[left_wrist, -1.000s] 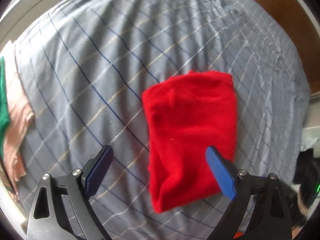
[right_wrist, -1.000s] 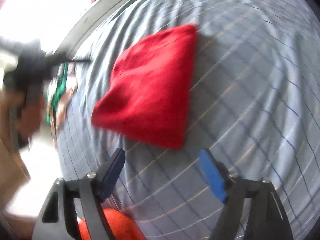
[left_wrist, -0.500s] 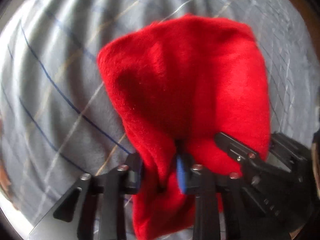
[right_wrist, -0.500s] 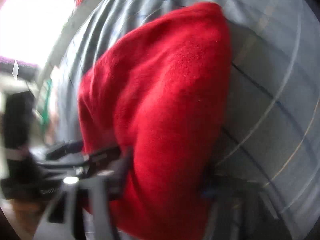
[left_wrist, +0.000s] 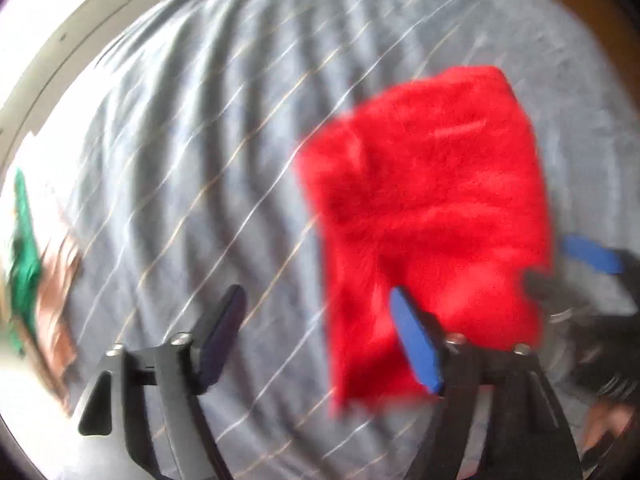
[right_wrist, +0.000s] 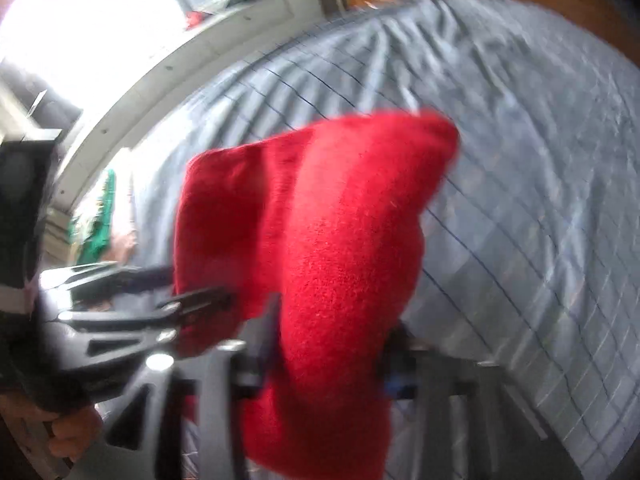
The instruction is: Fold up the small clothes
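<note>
A folded red cloth (left_wrist: 432,208) hangs above the grey checked bed sheet (left_wrist: 192,128). My left gripper (left_wrist: 320,332) is open and holds nothing; the cloth's lower edge lies behind its right finger. In the right wrist view the red cloth (right_wrist: 332,264) drapes between my right gripper's fingers (right_wrist: 328,344), which close on its thick fold and lift it. The right gripper also shows at the right edge of the left wrist view (left_wrist: 576,280), at the cloth's edge. The left gripper's fingers reach into the right wrist view (right_wrist: 168,300) from the left, beside the cloth.
A pile of green and pink clothes (left_wrist: 36,264) lies at the bed's left edge, also in the right wrist view (right_wrist: 100,224). A white bed frame rail (right_wrist: 168,68) runs along the far side. A wooden wall (left_wrist: 568,16) is at the back right.
My left gripper was shut on the red cloth half a second ago; now it is open and has drawn back left. The right gripper still holds the cloth, raised off the sheet.
</note>
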`<state>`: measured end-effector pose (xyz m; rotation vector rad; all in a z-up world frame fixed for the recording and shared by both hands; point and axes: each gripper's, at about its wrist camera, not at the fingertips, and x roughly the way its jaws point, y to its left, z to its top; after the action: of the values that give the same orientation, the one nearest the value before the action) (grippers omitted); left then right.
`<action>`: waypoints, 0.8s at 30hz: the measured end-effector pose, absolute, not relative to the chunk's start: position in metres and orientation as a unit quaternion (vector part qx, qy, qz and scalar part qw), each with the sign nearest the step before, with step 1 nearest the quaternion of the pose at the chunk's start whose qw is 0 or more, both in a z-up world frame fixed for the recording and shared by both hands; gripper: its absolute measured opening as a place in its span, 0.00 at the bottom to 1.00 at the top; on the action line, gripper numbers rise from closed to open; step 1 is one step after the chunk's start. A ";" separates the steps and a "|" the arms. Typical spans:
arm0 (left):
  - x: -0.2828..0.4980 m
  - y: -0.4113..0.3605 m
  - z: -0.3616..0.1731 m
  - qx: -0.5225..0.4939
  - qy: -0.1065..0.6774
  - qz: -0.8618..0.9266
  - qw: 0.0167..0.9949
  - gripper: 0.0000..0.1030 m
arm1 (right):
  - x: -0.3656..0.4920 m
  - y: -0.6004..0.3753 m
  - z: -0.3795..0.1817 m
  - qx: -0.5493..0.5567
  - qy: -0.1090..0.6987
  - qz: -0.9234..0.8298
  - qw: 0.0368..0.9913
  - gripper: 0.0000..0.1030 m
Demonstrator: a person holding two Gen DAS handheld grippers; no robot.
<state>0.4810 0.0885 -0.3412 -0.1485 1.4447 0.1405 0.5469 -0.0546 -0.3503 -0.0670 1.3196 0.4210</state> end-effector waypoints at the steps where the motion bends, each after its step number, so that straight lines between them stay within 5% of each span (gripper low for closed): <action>1: 0.472 0.093 -0.337 -0.078 0.666 0.066 0.739 0.59 | 0.545 -0.062 -0.354 -0.040 0.619 0.173 0.765 0.86; 4: 0.448 0.098 -0.289 -0.093 0.638 0.082 0.760 0.59 | 0.529 -0.089 -0.328 -0.060 0.611 0.150 0.775 0.86; 8: 0.434 0.096 -0.184 -0.094 0.593 0.097 0.793 0.97 | 0.499 -0.105 -0.250 -0.082 0.594 0.169 0.782 0.87; 13: 0.422 0.073 -0.073 -0.043 0.547 0.099 0.830 1.00 | 0.459 -0.112 -0.133 -0.096 0.559 0.210 0.796 0.99; 24: 0.402 0.043 -0.062 -0.029 0.549 0.127 0.826 0.99 | 0.435 -0.126 -0.093 -0.092 0.547 0.196 0.809 0.99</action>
<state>0.4015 0.0426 -0.0621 -0.0612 1.1664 0.2690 0.4354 -0.1256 -0.0927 -0.1957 1.1695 0.4183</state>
